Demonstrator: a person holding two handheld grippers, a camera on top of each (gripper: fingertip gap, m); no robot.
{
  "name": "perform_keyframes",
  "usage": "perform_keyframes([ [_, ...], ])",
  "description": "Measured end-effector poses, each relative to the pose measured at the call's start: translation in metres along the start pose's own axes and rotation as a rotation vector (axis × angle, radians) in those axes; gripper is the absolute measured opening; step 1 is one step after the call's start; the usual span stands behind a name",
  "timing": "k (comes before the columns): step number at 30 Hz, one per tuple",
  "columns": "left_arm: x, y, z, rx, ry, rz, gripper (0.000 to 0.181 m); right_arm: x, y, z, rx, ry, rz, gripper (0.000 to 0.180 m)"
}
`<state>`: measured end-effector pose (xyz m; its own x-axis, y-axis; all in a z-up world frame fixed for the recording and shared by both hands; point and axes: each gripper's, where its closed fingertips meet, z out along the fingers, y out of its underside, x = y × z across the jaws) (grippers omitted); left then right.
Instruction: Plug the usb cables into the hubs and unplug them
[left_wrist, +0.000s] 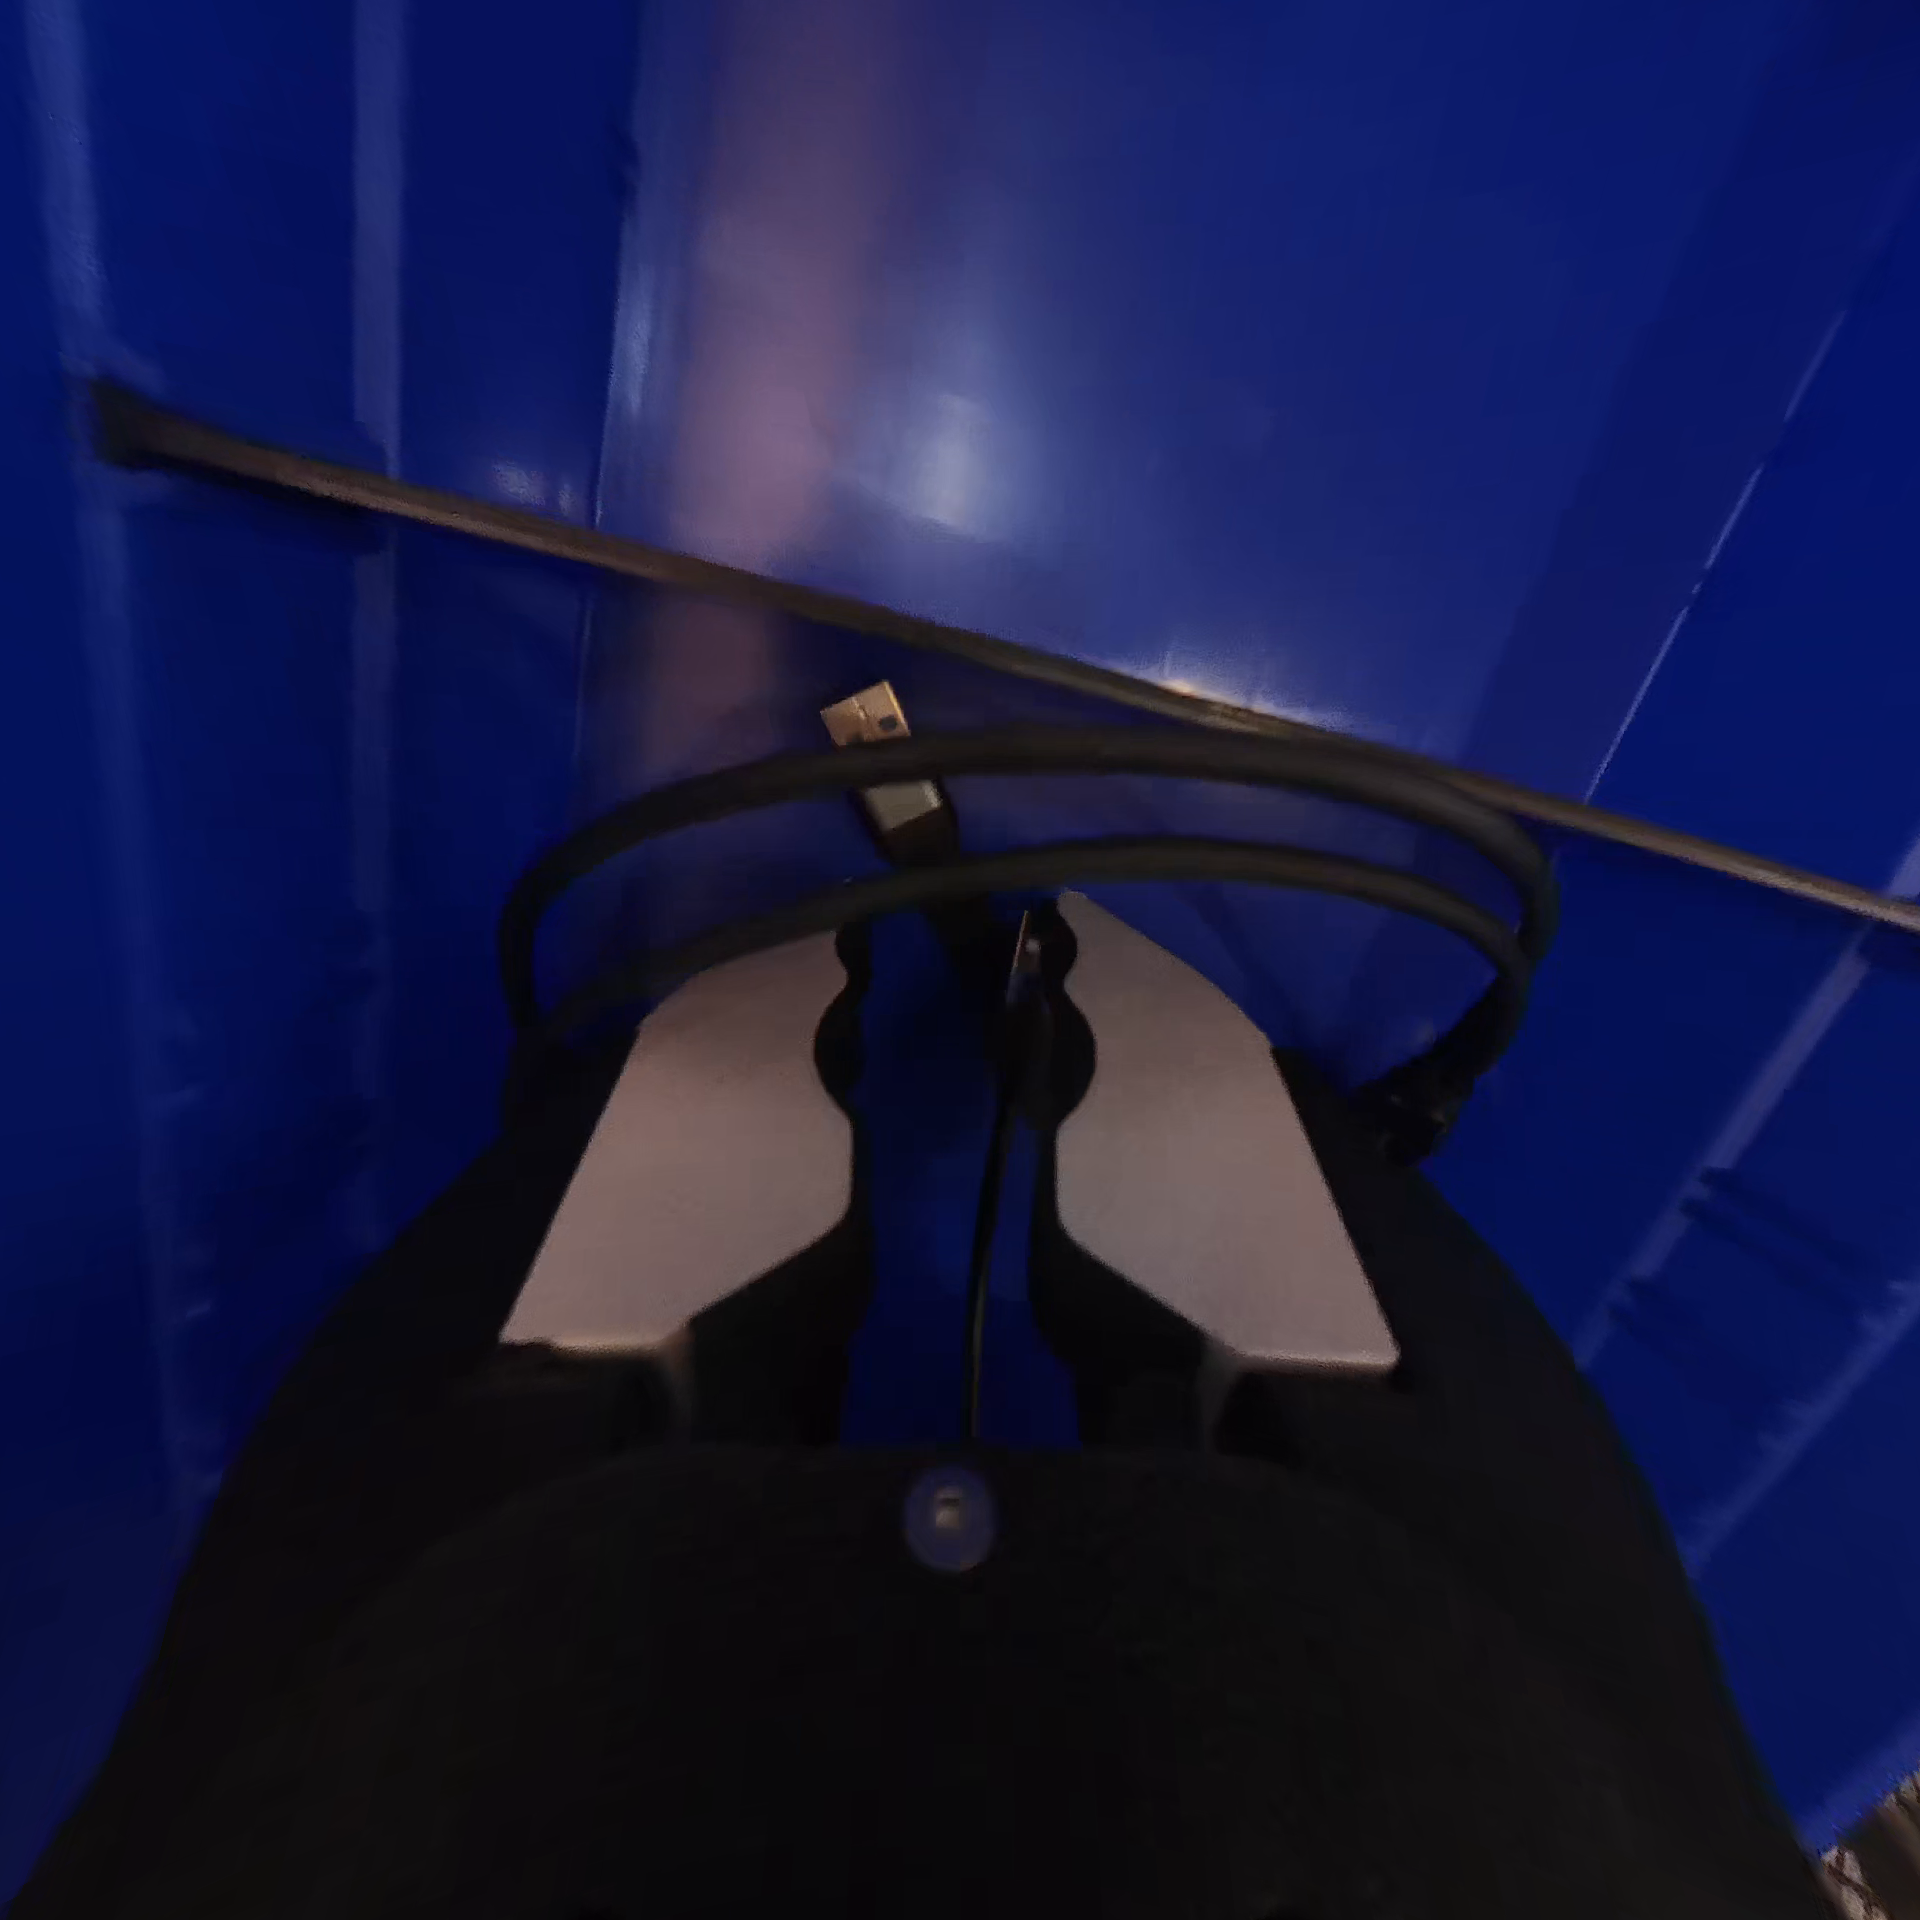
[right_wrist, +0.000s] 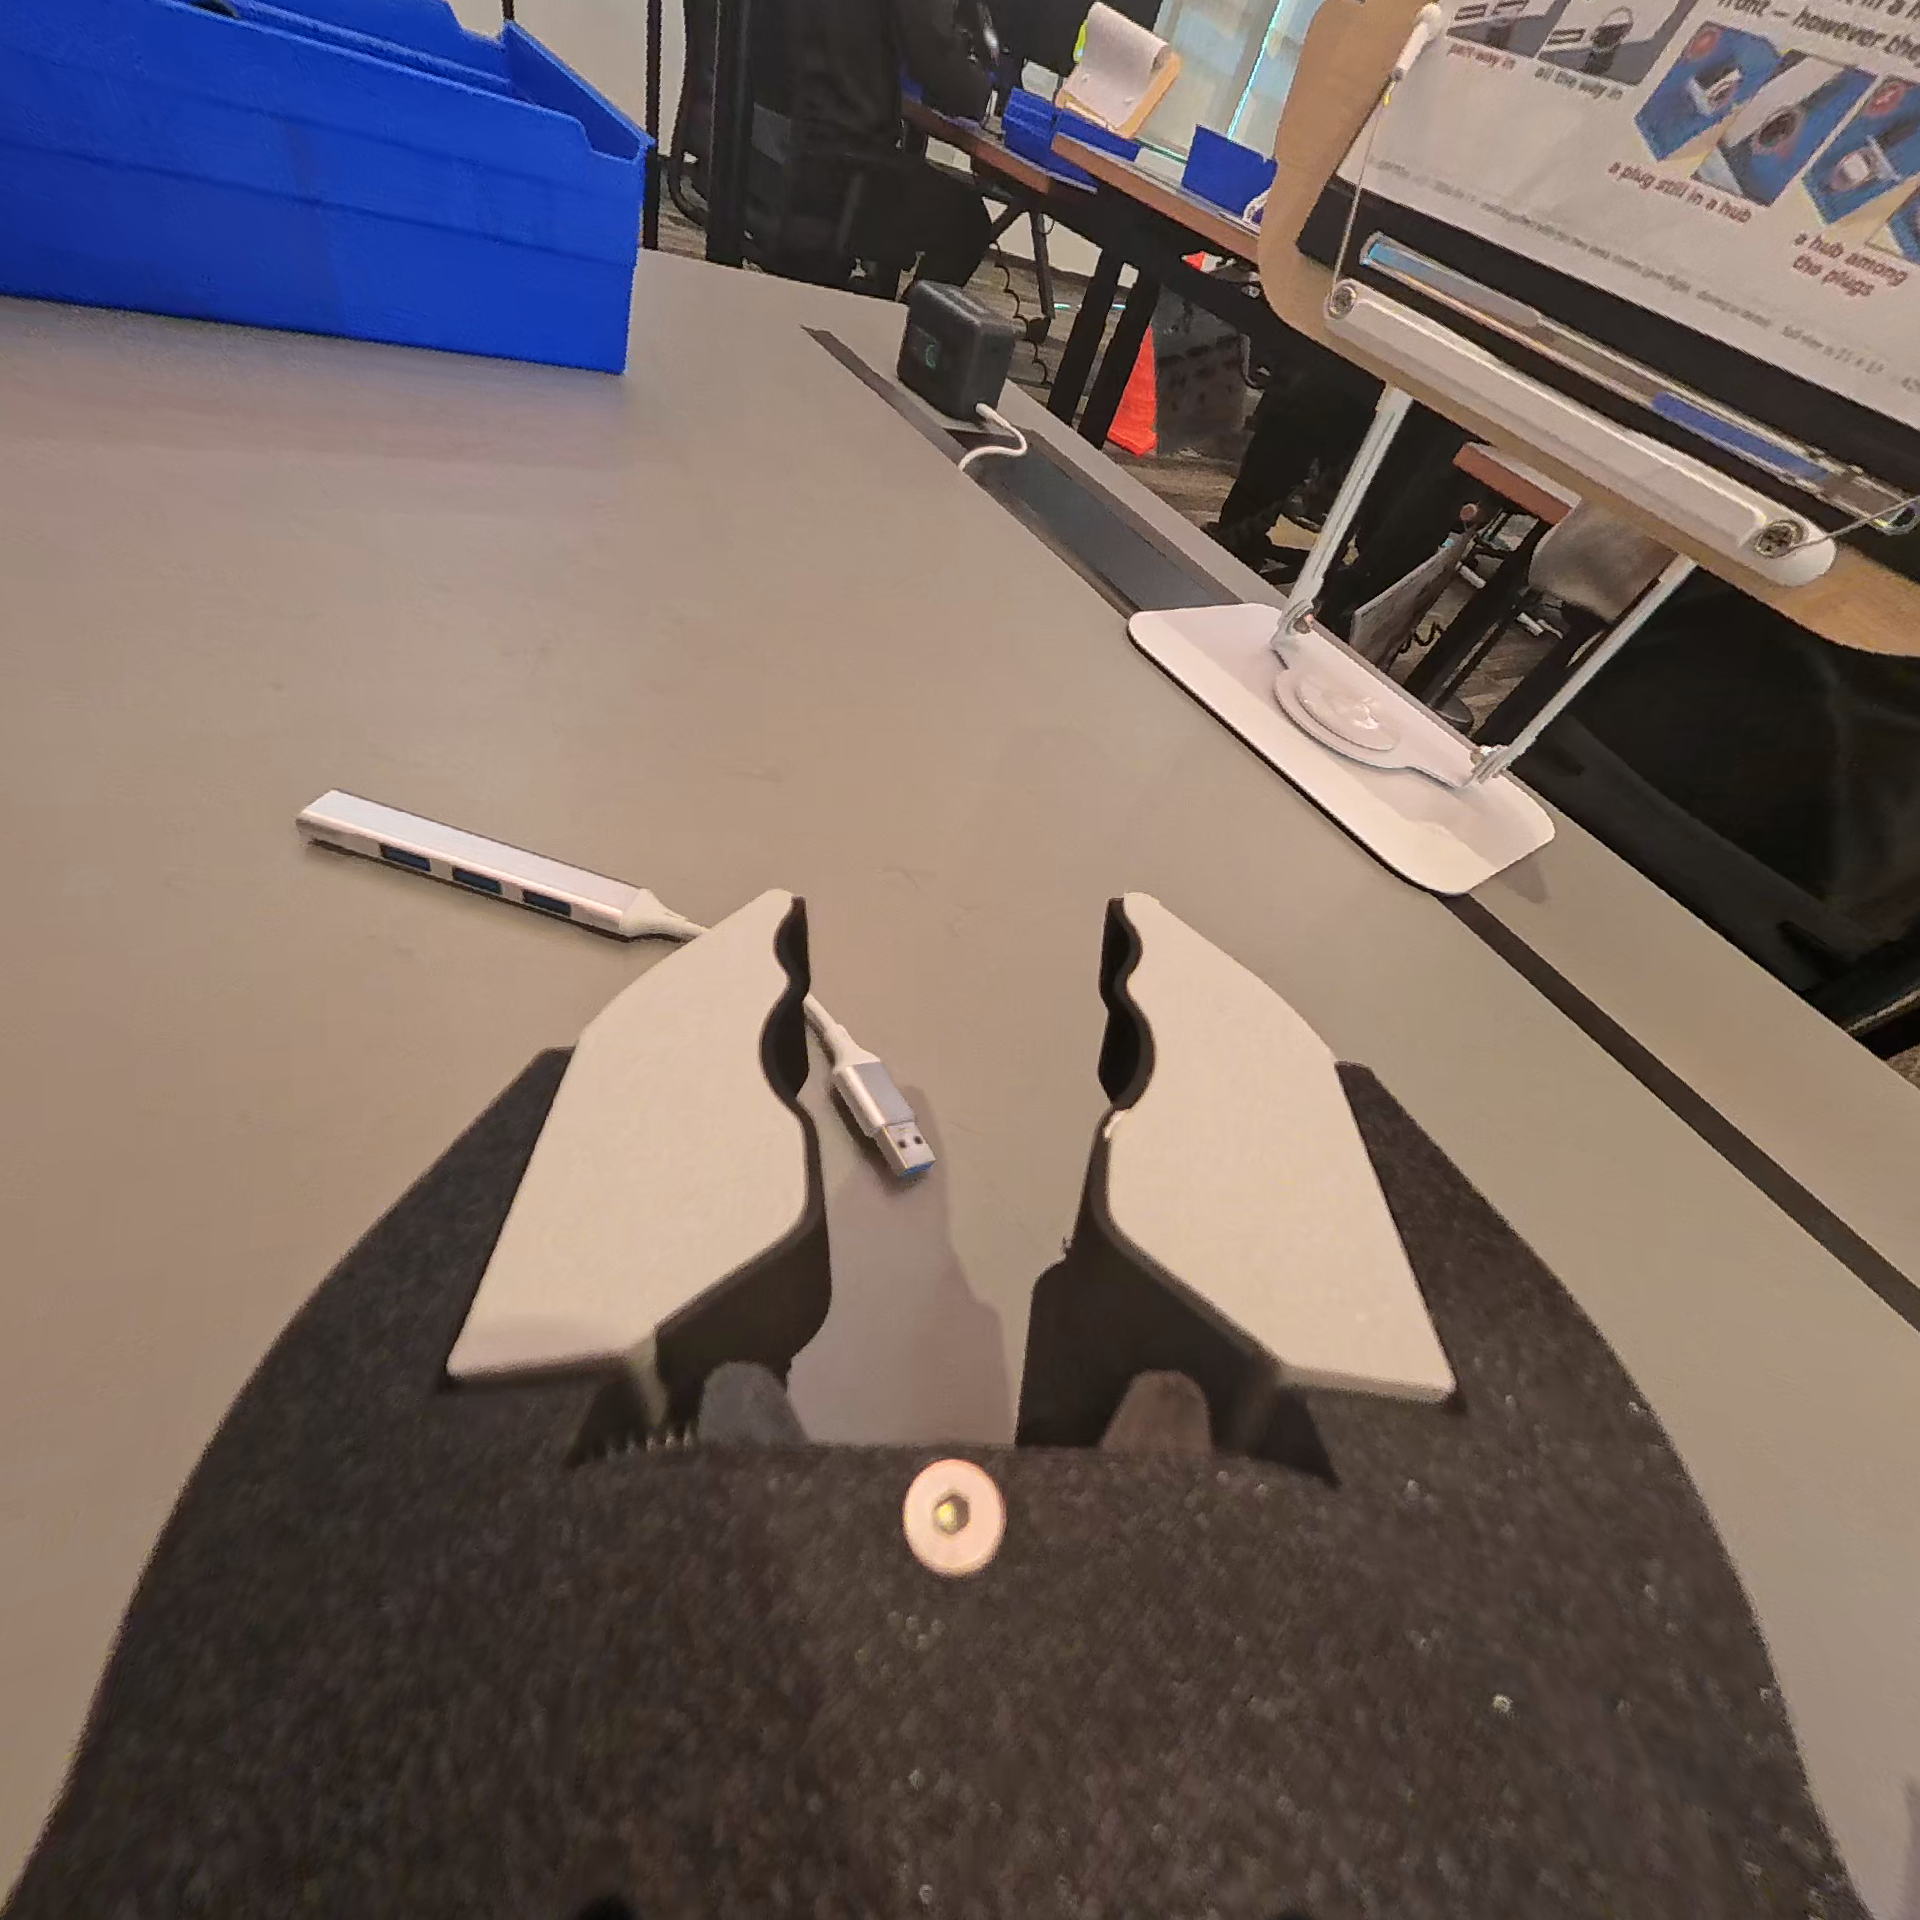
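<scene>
In the left wrist view my left gripper (left_wrist: 961, 925) is down inside a blue bin (left_wrist: 1143, 364). Its jaws stand part way apart. A coiled black USB cable (left_wrist: 1039, 753) loops across the fingertips. Its metal plug (left_wrist: 904, 805) points away, and the black plug body sits between the tips with blue showing beside it. A second metal plug (left_wrist: 862, 717) lies just beyond. In the right wrist view my right gripper (right_wrist: 956, 914) is open and empty, low over the grey table (right_wrist: 520, 571). A silver USB hub (right_wrist: 468, 868) lies ahead to the left. The hub's own plug (right_wrist: 883, 1117) rests between the fingers, untouched.
A blue bin (right_wrist: 312, 208) stands at the table's far left. A black cube charger (right_wrist: 951, 348) with a white lead sits by a slot in the table. A white stand (right_wrist: 1351, 748) holding an instruction sheet is at the right. A dark strip (left_wrist: 727, 582) crosses the bin wall. Tip to tip, the grippers are about 60 cm apart.
</scene>
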<state>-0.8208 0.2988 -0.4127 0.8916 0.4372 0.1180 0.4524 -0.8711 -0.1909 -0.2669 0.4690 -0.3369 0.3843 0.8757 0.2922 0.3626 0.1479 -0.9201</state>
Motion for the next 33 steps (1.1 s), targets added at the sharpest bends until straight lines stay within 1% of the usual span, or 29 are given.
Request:
perform_keyframes([
  [1, -0.002, -0.001, 0.001, -0.001, -0.017, -0.001, 0.027, -0.001, -0.001, 0.000, 0.001, -0.001, -0.004, 0.053],
  [3, -0.005, -0.002, 0.001, 0.004, -0.055, 0.014, 0.016, -0.002, -0.003, -0.001, 0.004, -0.003, -0.013, 0.053],
  [7, -0.004, -0.002, 0.001, 0.017, -0.083, 0.041, 0.012, -0.003, -0.009, -0.004, 0.018, 0.000, -0.028, 0.053],
  [9, -0.003, -0.003, 0.000, 0.025, -0.069, 0.042, 0.011, -0.003, -0.012, -0.006, 0.029, 0.004, -0.031, 0.053],
  [13, 0.003, -0.005, -0.015, 0.092, 0.024, 0.035, 0.009, 0.000, -0.012, -0.007, 0.035, 0.014, -0.022, 0.053],
  [14, 0.004, -0.005, -0.021, 0.107, 0.044, 0.035, 0.000, 0.001, -0.011, -0.008, 0.035, 0.014, -0.017, 0.053],
  [22, 0.001, -0.005, -0.066, 0.197, 0.143, 0.022, 0.000, 0.001, -0.016, -0.009, 0.054, 0.018, -0.009, 0.053],
  [28, 0.004, -0.005, -0.090, 0.241, 0.165, 0.055, 0.000, 0.001, -0.010, -0.007, 0.039, 0.015, -0.004, 0.053],
  [33, 0.013, -0.009, -0.111, 0.283, 0.224, 0.067, 0.000, 0.003, -0.009, -0.007, 0.037, 0.016, 0.004, 0.053],
])
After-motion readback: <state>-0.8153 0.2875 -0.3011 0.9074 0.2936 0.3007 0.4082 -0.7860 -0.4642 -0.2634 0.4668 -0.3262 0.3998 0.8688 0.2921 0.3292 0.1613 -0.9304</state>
